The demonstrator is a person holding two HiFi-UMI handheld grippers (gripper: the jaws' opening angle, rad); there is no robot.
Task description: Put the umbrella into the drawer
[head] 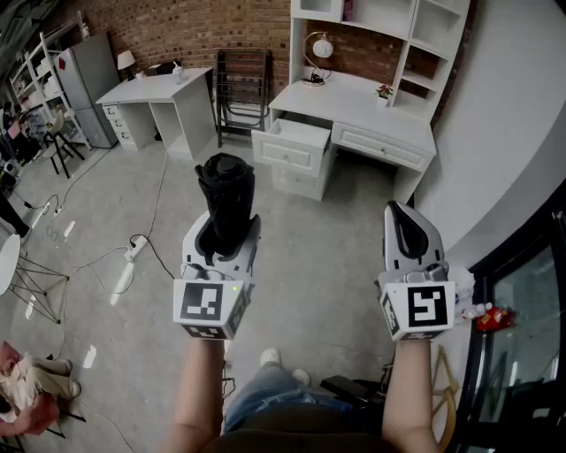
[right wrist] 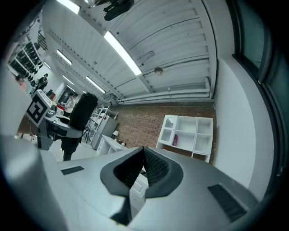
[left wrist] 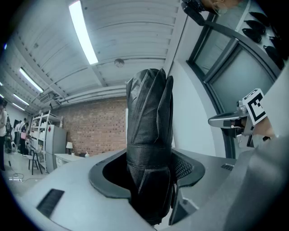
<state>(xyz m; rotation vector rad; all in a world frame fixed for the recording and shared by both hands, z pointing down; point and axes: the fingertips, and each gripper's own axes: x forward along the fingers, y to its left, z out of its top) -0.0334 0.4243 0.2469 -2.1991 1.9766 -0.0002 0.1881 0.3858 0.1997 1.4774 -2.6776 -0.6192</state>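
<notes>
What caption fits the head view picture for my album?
Left gripper holds a folded black umbrella upright; the open drawer waits ahead, right gripper shut and empty.

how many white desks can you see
2. One desk stands far left by the brick wall; the other desk sits under the shelves, right. Others may be hidden.

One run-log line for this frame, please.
left gripper: shut on umbrella | right gripper: shut, empty | drawer: open, umbrella not in it
</notes>
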